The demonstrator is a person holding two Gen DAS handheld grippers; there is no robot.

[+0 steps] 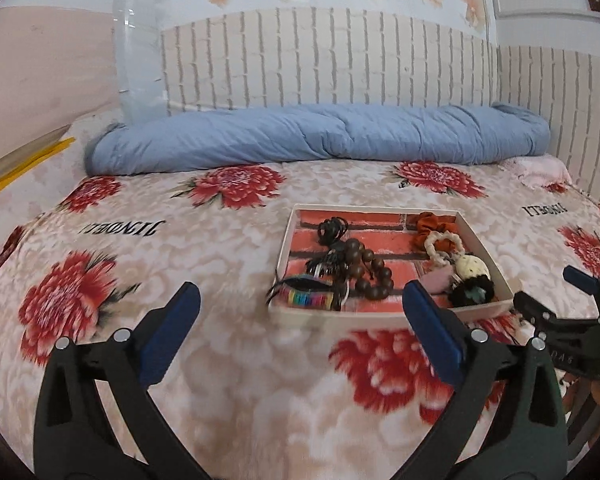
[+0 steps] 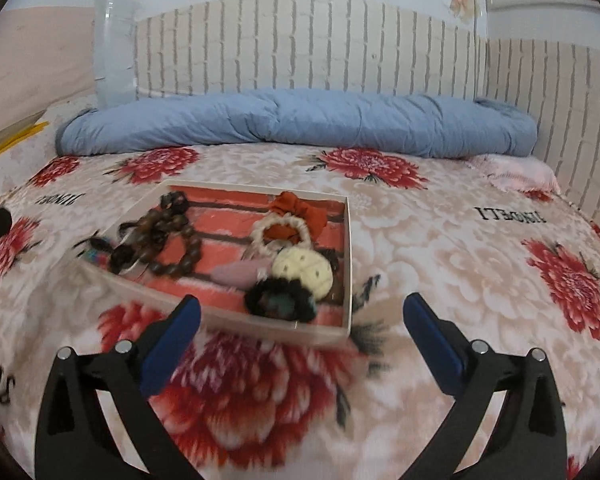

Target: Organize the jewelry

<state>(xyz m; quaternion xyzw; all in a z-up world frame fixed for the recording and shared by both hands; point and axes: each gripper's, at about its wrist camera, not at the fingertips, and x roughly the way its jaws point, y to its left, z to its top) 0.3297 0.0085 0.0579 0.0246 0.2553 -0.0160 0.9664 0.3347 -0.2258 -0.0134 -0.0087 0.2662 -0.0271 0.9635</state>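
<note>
- A bed covered by a flowered blanket (image 1: 228, 360) is shown.
- All visible jewelry is gathered in the shallow box (image 2: 350, 264); little seems left.
- The left gripper (image 1: 300, 328) and right gripper (image 2: 302, 338) are held wide apart, empty.

Red flowers on a cream bed, a red-lined tray of mixed trinkets

The bed cover (image 1: 228, 264) is cream-beige with big red flowers, dark leaves and black lettering. A plain blue quilt (image 1: 320, 136) lies rolled along the far side, before a white brick-pattern wall (image 1: 320, 64) topped by pale blue wallpaper with peach blossoms. The tray (image 2: 350, 264) has white walls and a red brick-print floor with dark lines. In it: dark brown wooden beads (image 2: 168, 240), a rust-orange scrunchie (image 2: 300, 206), a cream braided ring (image 2: 284, 224), a cream disc (image 2: 304, 270), a pink piece (image 2: 236, 272), a black fuzzy tie (image 2: 280, 300), and a rainbow-striped band (image 1: 308, 300). Each claw (image 1: 300, 304) (image 2: 300, 312) is black with blue pads.
</note>
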